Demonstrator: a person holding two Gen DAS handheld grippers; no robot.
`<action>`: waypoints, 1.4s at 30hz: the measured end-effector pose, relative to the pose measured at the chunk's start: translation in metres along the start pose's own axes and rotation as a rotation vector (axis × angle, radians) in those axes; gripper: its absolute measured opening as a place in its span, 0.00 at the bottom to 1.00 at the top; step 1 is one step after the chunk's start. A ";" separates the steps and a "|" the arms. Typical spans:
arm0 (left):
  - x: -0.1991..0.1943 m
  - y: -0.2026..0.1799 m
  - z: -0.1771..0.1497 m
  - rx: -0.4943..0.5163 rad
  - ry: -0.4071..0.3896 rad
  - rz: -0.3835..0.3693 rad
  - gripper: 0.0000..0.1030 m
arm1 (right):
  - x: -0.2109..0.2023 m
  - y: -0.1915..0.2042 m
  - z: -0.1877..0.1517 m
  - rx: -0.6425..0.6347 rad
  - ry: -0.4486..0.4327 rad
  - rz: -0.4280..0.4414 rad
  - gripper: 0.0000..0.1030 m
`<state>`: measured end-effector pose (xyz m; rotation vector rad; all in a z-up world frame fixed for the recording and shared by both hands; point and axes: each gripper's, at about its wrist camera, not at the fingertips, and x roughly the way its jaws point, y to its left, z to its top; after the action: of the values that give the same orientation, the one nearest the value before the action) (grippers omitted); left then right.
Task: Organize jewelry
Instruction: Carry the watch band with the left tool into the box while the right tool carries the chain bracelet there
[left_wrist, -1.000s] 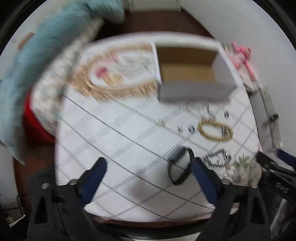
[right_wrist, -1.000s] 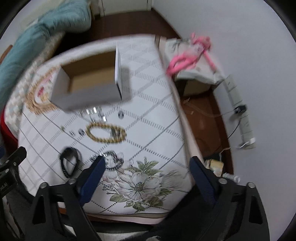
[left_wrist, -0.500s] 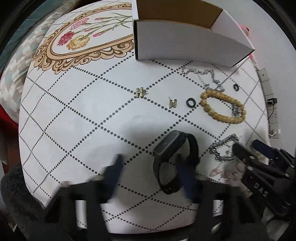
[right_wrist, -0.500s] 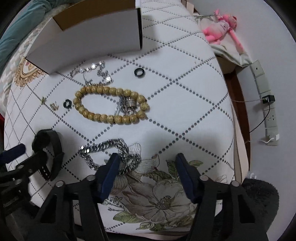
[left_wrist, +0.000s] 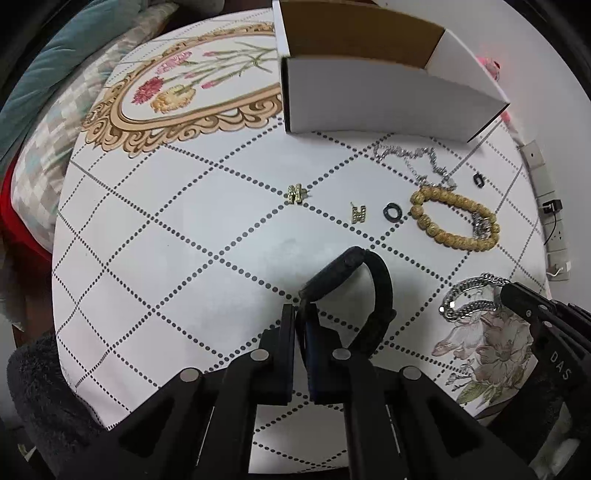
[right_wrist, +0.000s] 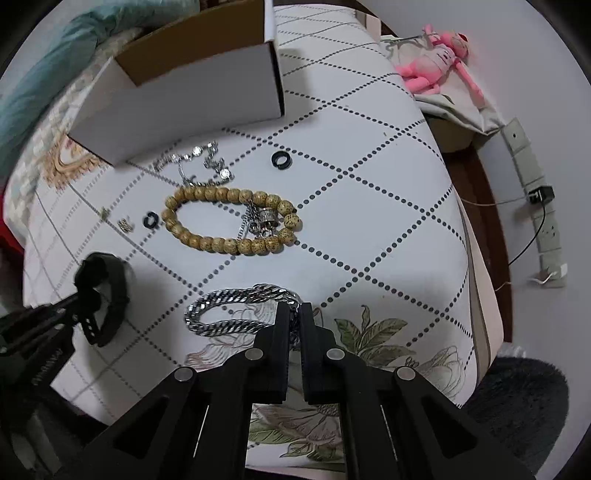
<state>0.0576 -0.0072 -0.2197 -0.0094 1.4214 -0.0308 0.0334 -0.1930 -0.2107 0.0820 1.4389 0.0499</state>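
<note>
A black watch (left_wrist: 354, 291) lies on the patterned tablecloth (left_wrist: 166, 258). My left gripper (left_wrist: 300, 314) points down at it, its jaws closing tight on the strap's near end. A silver chain bracelet (right_wrist: 229, 306) lies on the flower print, and my right gripper (right_wrist: 294, 314) is closing its jaws on the bracelet's right end, pads pressing the links. An open white cardboard box (left_wrist: 369, 99) stands at the far side. Between the box and the grippers lie a wooden bead bracelet (right_wrist: 229, 218), a thin silver necklace (right_wrist: 195, 162), two gold earrings (left_wrist: 295, 192) and two black rings (right_wrist: 280, 159).
A teal blanket (left_wrist: 55, 62) and a checked cushion (left_wrist: 48, 155) lie past the table's left edge. To the right sit a pink plush toy (right_wrist: 439, 62) and a wall power strip (right_wrist: 532, 192). A dark fluffy rug (right_wrist: 517, 406) lies below the near edge.
Both grippers have come down toward the table and their jaws have closed from wide open, the left on the watch strap and the right on the silver chain bracelet.
</note>
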 end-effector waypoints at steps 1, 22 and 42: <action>-0.007 0.002 -0.004 -0.001 -0.007 -0.003 0.03 | -0.005 0.000 -0.001 0.002 -0.010 0.007 0.05; -0.114 -0.011 0.034 -0.004 -0.221 -0.059 0.03 | -0.104 0.017 0.023 -0.051 -0.197 0.125 0.05; -0.106 -0.003 0.142 -0.059 -0.189 -0.146 0.03 | -0.138 0.036 0.166 -0.084 -0.275 0.186 0.05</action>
<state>0.1827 -0.0096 -0.0942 -0.1610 1.2301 -0.1056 0.1803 -0.1733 -0.0495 0.1481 1.1502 0.2431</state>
